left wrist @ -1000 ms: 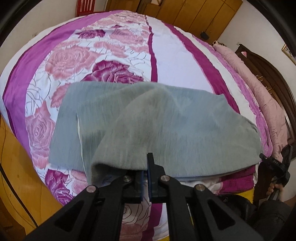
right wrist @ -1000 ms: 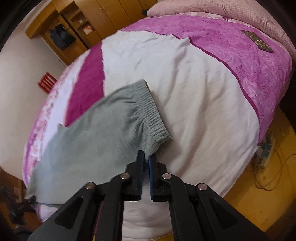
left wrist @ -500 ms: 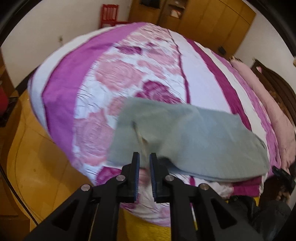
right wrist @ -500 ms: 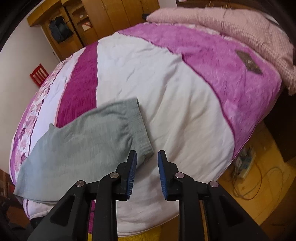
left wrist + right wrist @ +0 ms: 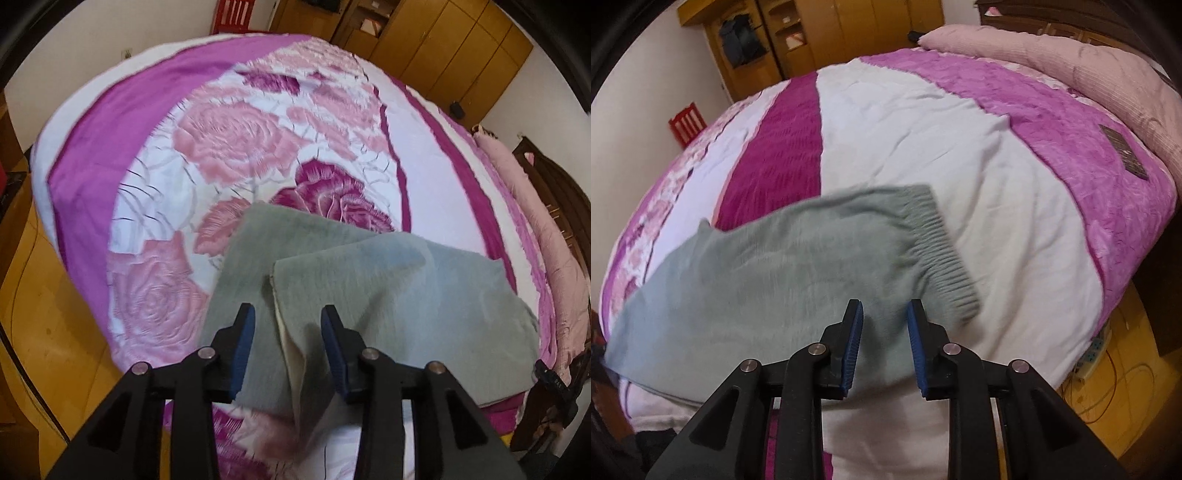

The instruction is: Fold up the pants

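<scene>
Grey pants [image 5: 388, 302]: lying on the bed [image 5: 236, 155] near its 6 o'clock edge, one fold laid with layers slightly offset, further folding judged outstanding; left tongs [image 5: 288, 328] and right tongs [image 5: 885, 325] spread, holding nothing.

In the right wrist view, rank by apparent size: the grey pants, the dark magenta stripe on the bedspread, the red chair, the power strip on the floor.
1. grey pants
2. dark magenta stripe
3. red chair
4. power strip

The last two look close. The pants lie nearest the camera, which inflates them.
</scene>
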### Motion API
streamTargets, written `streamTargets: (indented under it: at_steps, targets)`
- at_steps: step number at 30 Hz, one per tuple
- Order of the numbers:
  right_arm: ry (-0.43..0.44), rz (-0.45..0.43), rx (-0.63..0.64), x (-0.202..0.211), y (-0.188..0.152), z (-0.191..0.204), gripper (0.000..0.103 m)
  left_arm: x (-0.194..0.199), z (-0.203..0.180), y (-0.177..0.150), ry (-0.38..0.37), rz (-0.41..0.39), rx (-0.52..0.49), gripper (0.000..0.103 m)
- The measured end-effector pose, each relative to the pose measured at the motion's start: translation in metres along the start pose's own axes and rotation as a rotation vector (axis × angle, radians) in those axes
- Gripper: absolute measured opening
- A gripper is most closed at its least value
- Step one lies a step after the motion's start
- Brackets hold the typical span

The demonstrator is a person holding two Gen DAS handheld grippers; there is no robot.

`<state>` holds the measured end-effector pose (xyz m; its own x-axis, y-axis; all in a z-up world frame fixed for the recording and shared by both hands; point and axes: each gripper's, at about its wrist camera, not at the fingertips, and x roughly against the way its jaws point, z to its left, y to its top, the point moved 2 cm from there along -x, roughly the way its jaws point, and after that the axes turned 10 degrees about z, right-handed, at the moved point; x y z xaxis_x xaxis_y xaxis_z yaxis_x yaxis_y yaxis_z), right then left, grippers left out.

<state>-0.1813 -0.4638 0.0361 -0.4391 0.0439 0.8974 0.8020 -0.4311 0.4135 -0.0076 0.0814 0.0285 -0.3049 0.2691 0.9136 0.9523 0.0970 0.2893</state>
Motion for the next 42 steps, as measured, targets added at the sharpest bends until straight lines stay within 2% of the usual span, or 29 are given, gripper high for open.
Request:
streamTargets:
  at_steps: [4,10,13,17,21,24,27,30,33,37,40,42]
  targets:
    - [-0.041,-0.005,0.031,-0.009,-0.004,0.005,0.026,-0.014,-0.002,0.006,-0.002,-0.003,0.006,0.039]
    - [-0.021,-0.010,0.017,-0.012,-0.004,0.001,0.028,-0.022,-0.005,0.014,-0.013,-0.038,0.016,0.038]
    - [-0.020,-0.014,0.019,-0.011,-0.004,0.001,0.028,-0.020,-0.006,0.013,-0.051,-0.054,0.011,0.005]
    - [-0.020,-0.014,0.019,-0.012,-0.004,0.002,0.028,-0.002,-0.009,0.012,-0.029,-0.100,-0.021,0.004]
    - [-0.021,-0.014,0.019,-0.012,-0.004,0.002,0.028,0.013,-0.019,0.025,0.082,-0.139,-0.138,0.004]
    - [-0.025,-0.013,0.024,-0.011,-0.004,0.002,0.028,0.008,-0.023,0.039,0.142,-0.121,-0.218,0.004]
    - [-0.026,-0.013,0.025,-0.011,-0.004,0.002,0.028,-0.007,-0.020,0.053,0.185,-0.089,-0.253,0.005]
    - [-0.028,-0.013,0.028,-0.011,-0.004,0.002,0.028,-0.029,-0.014,0.060,0.198,-0.042,-0.252,0.005]
    - [-0.032,-0.011,0.032,-0.012,-0.003,0.002,0.029,-0.036,-0.011,0.060,0.202,-0.039,-0.251,0.007]
    - [-0.031,-0.012,0.033,-0.012,-0.003,0.002,0.029,-0.025,-0.006,0.057,0.220,-0.052,-0.219,0.015]
    - [-0.027,-0.014,0.031,-0.012,-0.003,0.002,0.029,-0.007,0.000,0.049,0.239,-0.073,-0.183,0.015]
    - [-0.023,-0.015,0.029,-0.013,-0.002,0.002,0.029,0.006,0.005,0.038,0.224,-0.081,-0.156,0.015]
